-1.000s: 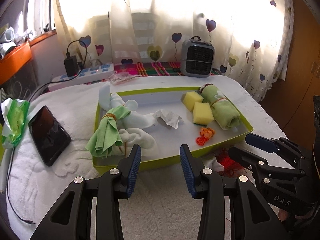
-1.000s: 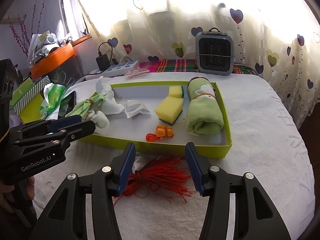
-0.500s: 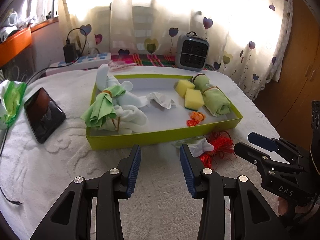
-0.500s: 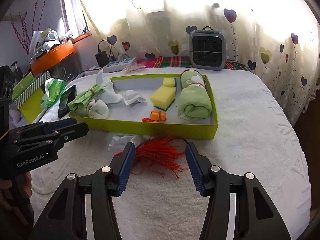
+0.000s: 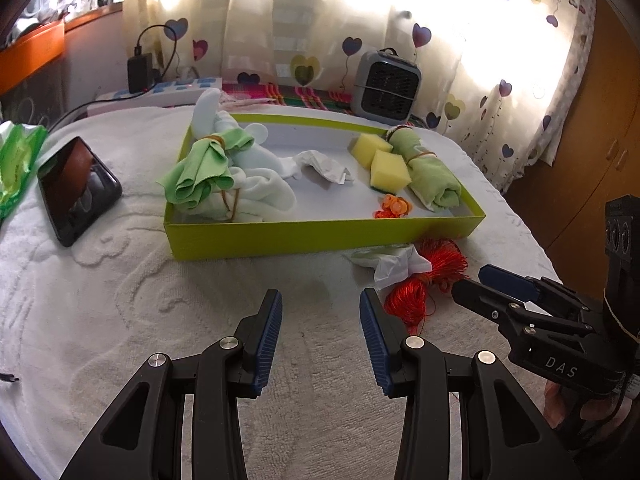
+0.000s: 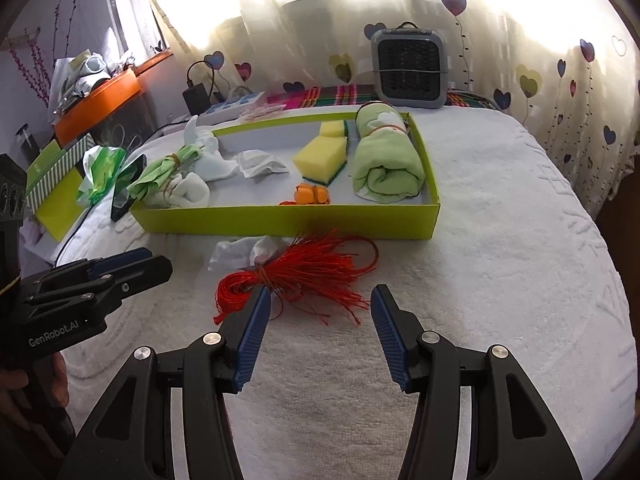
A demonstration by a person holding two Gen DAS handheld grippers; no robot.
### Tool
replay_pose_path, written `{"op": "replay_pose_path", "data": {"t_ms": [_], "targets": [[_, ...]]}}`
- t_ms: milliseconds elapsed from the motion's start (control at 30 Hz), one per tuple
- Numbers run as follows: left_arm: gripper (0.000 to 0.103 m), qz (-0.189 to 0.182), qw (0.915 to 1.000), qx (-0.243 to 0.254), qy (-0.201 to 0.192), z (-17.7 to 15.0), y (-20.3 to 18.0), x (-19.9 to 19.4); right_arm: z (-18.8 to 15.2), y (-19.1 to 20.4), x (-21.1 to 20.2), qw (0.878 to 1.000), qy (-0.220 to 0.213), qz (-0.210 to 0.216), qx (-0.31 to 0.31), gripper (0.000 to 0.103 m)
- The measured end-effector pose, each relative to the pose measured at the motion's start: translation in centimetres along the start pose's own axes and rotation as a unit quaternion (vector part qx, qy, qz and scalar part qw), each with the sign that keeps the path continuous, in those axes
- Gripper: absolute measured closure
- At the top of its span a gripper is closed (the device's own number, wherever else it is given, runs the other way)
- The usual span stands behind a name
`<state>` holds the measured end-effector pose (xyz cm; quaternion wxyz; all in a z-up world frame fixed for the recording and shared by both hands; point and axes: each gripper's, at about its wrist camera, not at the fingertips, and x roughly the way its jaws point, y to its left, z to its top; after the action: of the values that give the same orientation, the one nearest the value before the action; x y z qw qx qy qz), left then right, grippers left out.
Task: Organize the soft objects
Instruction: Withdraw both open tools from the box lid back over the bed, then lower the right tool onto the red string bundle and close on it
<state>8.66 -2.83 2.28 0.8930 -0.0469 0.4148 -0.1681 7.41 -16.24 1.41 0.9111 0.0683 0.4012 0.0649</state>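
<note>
My left gripper hangs over bare white towelling on the bed, its jaws spread with nothing between them. My right gripper has its jaws spread wider, also pinching nothing; its left fingertip sits just at the bound neck of the red thread bundle, though I cannot tell whether it touches.

That red thread bundle lies on the bed outside the green tray, just in front of the tray's near wall. A crumpled white cloth lies against it on the left side, also outside the tray.

Inside the tray, at its left end, a green cloth tied with a band rests on top of white socks. A crumpled white tissue lies near the middle. Two yellow sponges sit right of centre, and a rolled green towel lies along the right wall. A small orange piece sits by the near wall.

A black phone lies on the bed left of the tray. A grey fan stands beyond the tray's far edge.
</note>
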Motion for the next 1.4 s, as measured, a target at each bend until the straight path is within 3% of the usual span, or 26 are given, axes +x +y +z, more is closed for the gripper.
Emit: {"op": "replay_pose_path", "data": {"t_ms": [133, 467, 900, 1400], "targets": [[0.064, 0.0, 1.0, -0.003, -0.001, 0.1, 0.2, 0.0, 0.1, -0.1, 0.1, 1.0, 0.002, 0.017, 0.024, 0.05], [0.064, 0.004, 0.9999, -0.013, -0.001, 0.1, 0.9, 0.1, -0.1, 3.4, 1.2, 0.999, 0.018, 0.033, -0.016, 0.049], [0.064, 0.007, 0.9999, -0.011, 0.004, 0.1, 0.7, 0.4, -0.5, 4.4, 2.0, 0.997, 0.033, -0.04, -0.052, 0.049], [0.064, 0.002, 1.0, -0.006, 0.005, 0.1, 0.3, 0.3, -1.4, -0.5, -1.0, 0.995, 0.022, -0.099, 0.011, 0.049]]}}
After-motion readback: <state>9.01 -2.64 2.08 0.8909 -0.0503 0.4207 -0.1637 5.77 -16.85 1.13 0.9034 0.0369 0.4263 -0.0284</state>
